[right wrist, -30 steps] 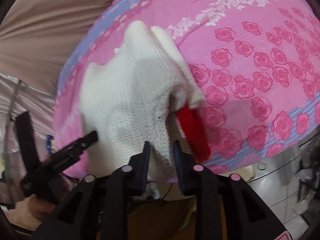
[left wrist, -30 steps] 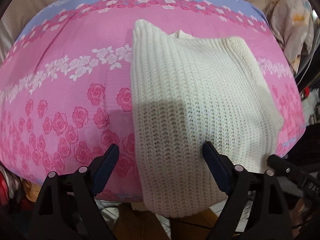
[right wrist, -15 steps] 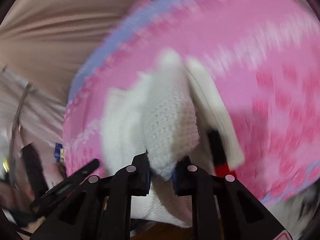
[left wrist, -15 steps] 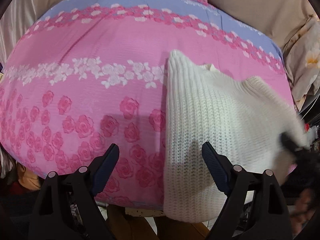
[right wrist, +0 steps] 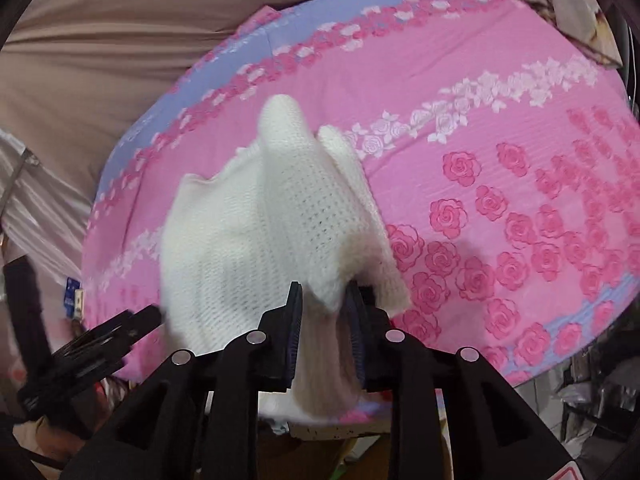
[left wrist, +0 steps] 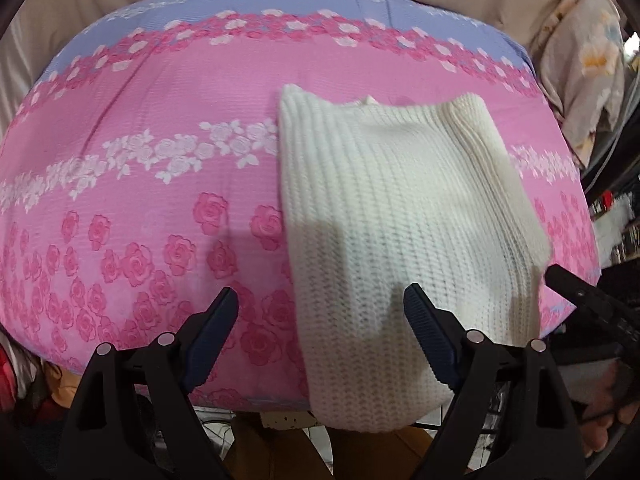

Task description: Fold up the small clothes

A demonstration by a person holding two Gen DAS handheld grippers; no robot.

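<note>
Mid-fold: lifting one edge of the white knit sweater [right wrist: 276, 220] off the pink rose-print bedspread [right wrist: 520, 152].

Right gripper [right wrist: 324, 312] pinching a bunched sweater edge, jaws just widened slightly yet apparently holding knit; left gripper [left wrist: 320, 320] spread wide, empty, hovering above the near hem. Next, probably: carrying the raised edge across, laying flat.

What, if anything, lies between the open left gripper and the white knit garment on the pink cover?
Nothing visible. The left gripper hangs open over the white knit garment, with only the pink floral cover beneath.
</note>
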